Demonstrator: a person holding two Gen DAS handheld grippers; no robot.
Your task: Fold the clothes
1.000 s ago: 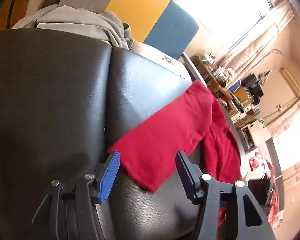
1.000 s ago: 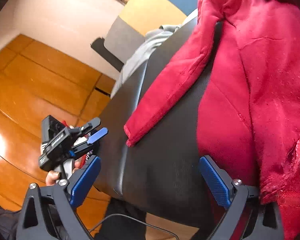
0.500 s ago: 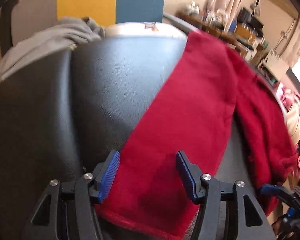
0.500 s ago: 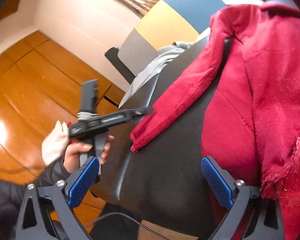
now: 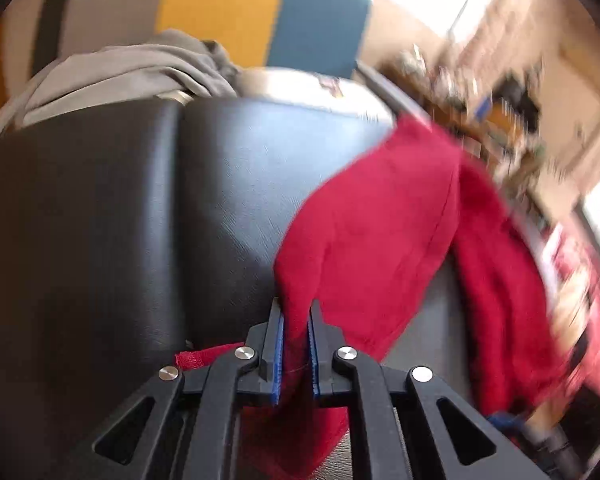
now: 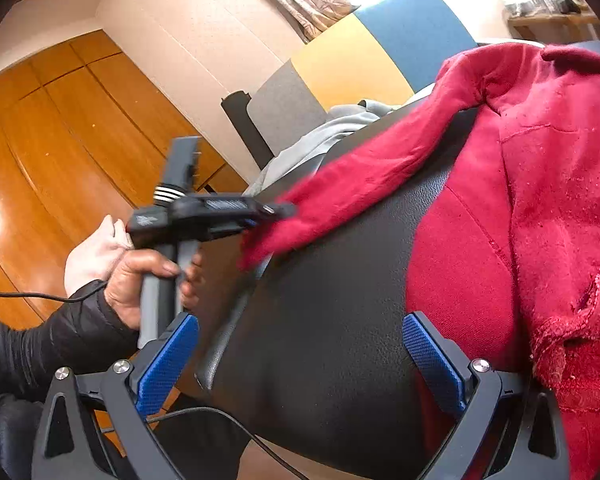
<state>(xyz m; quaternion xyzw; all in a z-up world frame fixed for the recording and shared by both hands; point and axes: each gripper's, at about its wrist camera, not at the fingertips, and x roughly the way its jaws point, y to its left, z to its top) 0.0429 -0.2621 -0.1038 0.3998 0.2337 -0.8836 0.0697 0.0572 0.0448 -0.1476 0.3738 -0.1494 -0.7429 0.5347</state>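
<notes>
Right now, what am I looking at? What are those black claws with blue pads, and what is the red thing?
No robot here: a person holds a hand-operated gripper in each hand, each with a camera looking along its fingers. One picture is from the left gripper, whose blue pads are shut on the sleeve end of a red sweater. The other is from the right gripper, open and holding nothing. The sweater lies on a black padded surface; a grey garment sits at its far edge. The left hand shows in the right view.

No text can be read (the gripper's label [image 6: 224, 204] is blurred).
</notes>
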